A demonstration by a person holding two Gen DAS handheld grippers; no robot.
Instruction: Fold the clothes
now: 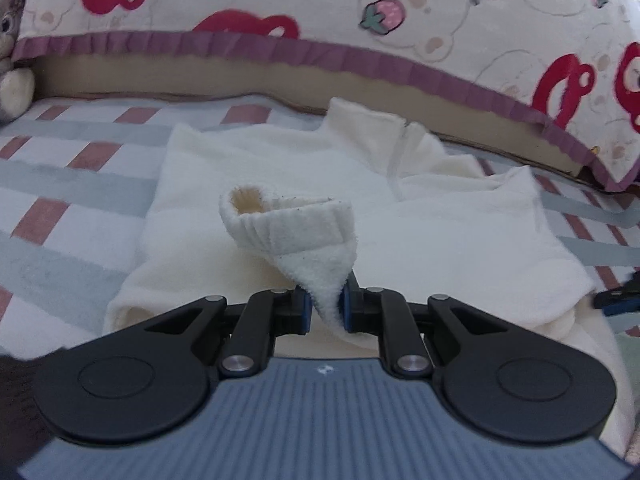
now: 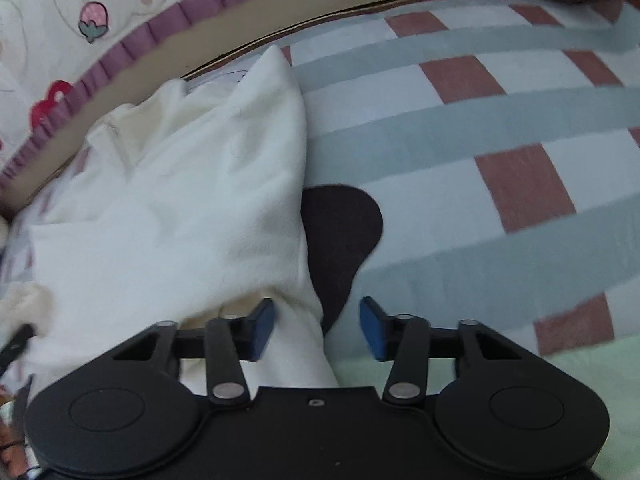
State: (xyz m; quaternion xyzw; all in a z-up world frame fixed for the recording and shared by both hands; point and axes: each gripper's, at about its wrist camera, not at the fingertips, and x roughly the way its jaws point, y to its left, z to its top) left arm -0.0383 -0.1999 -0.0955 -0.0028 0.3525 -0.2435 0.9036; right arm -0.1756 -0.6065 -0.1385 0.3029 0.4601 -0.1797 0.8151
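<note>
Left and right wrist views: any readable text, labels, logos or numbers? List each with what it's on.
Coloured lettering on the cartoon-print quilt, left wrist view, upper right: blurred; letter shapes show but no word reads with certainty.
Small pale mark on the grey ribbed housing of the left gripper: a logo, no letters legible.
Right wrist view: no text; only strawberry and bear prints on the quilt.
White garment and striped sheet: no label or print visible.

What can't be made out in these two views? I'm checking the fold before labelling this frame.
- Near hem of the white garment: left wrist view, hidden behind the left gripper.
- Cuff end below the fingers: left view, covered by them.
- Dark patch on the checked bedsheet: right wrist view, partly under the garment, blurred.
- Right gripper: contact with the garment's edge unclear.
</note>
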